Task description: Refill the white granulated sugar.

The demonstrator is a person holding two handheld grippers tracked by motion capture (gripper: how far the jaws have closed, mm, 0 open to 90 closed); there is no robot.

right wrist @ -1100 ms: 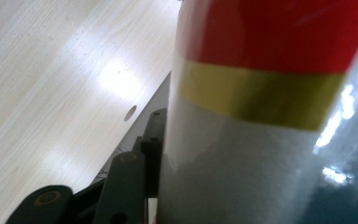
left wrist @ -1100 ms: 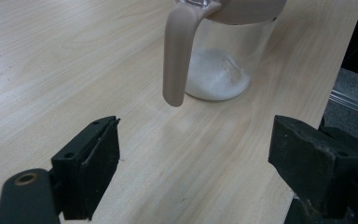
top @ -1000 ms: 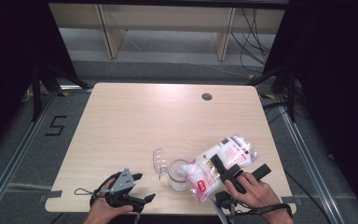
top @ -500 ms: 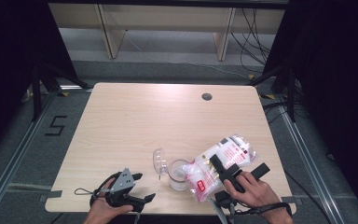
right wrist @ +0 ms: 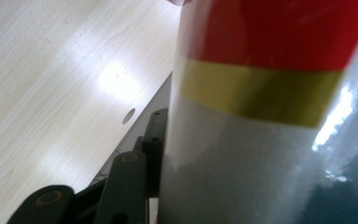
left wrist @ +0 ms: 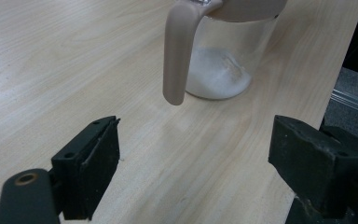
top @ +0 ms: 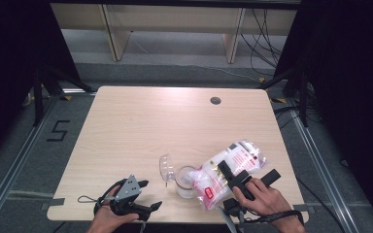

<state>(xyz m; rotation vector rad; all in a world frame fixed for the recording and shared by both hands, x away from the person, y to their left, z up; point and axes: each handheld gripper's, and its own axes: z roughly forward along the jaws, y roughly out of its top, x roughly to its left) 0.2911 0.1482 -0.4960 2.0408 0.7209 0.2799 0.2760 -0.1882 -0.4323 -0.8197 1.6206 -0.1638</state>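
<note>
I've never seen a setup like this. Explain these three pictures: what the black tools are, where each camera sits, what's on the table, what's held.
A person sits at a wooden table with a hand-held two-jaw gripper in each hand. The high view looks down from above; the other two cameras ride on the grippers. The left gripper is open and empty, facing a clear jar with white powder at its bottom and a beige handle. The right gripper is shut on a plastic bag, tilted toward the jar's open top.

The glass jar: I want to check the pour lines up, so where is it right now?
In the high view the glass jar stands near the table's front edge, right of centre, between the left gripper and the tilted bag held by the right gripper.
</note>
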